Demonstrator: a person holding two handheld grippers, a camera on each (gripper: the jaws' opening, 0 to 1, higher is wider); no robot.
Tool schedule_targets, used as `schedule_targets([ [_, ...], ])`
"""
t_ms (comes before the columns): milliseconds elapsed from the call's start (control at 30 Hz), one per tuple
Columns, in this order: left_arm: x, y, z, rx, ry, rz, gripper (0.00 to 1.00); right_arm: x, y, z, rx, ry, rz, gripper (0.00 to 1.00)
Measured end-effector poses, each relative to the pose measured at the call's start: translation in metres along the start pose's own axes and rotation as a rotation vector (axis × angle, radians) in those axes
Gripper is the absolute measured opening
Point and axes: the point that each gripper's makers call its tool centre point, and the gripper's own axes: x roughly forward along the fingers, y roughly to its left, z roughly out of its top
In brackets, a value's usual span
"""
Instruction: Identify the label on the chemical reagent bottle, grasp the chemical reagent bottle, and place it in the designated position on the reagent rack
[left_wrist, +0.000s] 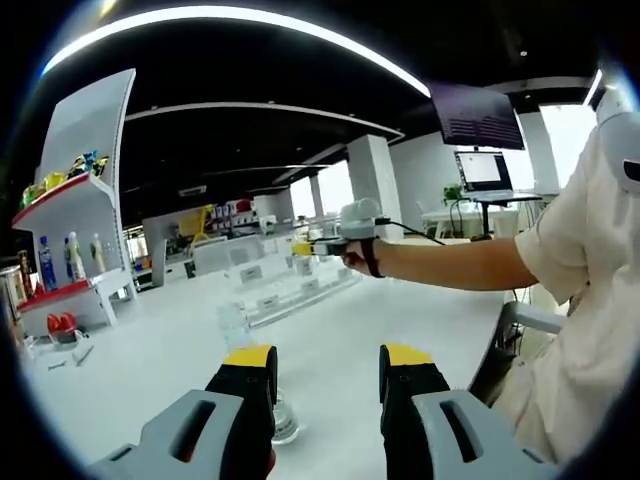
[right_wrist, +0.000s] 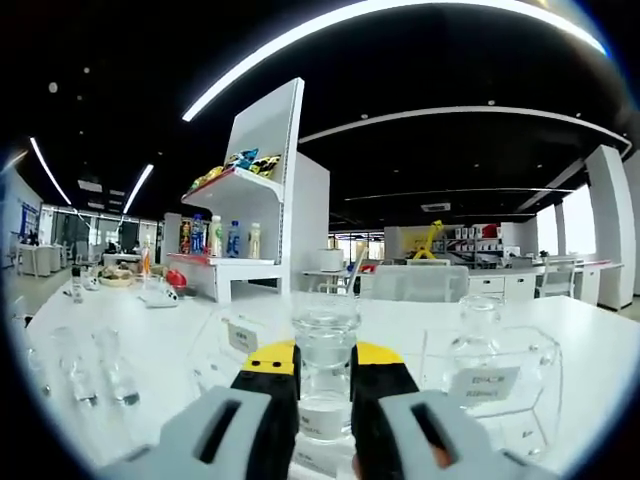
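Observation:
In the right gripper view, my right gripper (right_wrist: 325, 356) is shut on a clear glass reagent bottle (right_wrist: 325, 340) with a white label low on its front. It hangs just above the clear acrylic reagent rack (right_wrist: 243, 337). A second clear bottle (right_wrist: 480, 325) stands in the rack to the right, behind a label card (right_wrist: 483, 383). In the left gripper view, my left gripper (left_wrist: 329, 356) is open above the white table (left_wrist: 330, 320). A clear bottle (left_wrist: 236, 325) stands partly hidden behind its left finger. Further off, a person's hand holds the right gripper (left_wrist: 312, 246) over the rack (left_wrist: 290, 290).
A white shelf unit (left_wrist: 75, 250) with coloured bottles and packets stands at the table's left end, and is also seen as the white shelf unit (right_wrist: 250, 200). Small glass vials (right_wrist: 100, 370) stand left of the rack. The person's arm (left_wrist: 450, 262) and body fill the right side.

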Motion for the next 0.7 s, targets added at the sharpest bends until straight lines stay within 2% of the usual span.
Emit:
schedule_targets([
  [700,0.001,-0.001,0.000,0.005,0.000,-0.003,0.42,-0.010,0.012,-0.016,-0.009,0.022,-0.001,0.18],
])
